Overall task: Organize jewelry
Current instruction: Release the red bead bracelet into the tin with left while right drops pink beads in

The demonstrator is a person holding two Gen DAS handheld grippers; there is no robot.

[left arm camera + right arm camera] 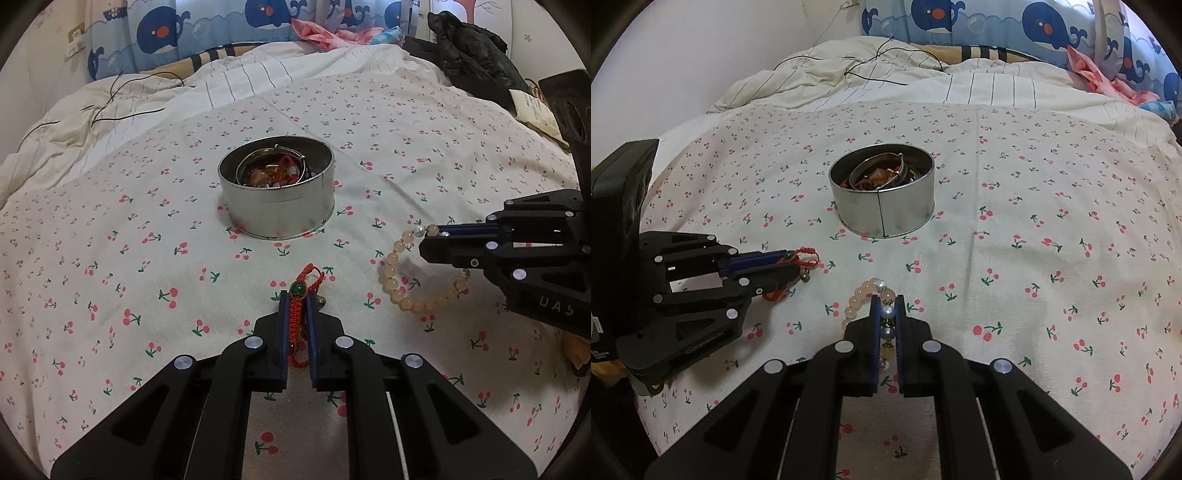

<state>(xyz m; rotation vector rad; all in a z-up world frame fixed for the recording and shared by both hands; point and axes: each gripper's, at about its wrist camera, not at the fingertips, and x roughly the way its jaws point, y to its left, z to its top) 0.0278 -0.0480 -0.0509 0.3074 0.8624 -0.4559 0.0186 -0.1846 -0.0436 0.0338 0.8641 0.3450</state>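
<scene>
A round metal tin (280, 214) holding bangles and beads stands on the cherry-print bedsheet; it also shows in the right wrist view (886, 214). My left gripper (296, 295) is shut on a red braided cord bracelet (297, 314) with a green bead, in front of the tin. It shows from the side in the right wrist view (792, 264), with the red bracelet (807, 260) sticking out. My right gripper (887, 301) is shut on a peach bead bracelet (857, 299) with pearl beads. In the left wrist view the right gripper (430, 240) holds that bracelet (406, 291) low over the sheet.
Black thin cables (110, 107) lie on the rumpled quilt behind the tin. A black garment (465, 55) and a paper-tagged bag (535, 107) sit at the far right. Whale-print pillows (997, 22) and pink cloth (325, 35) line the headboard.
</scene>
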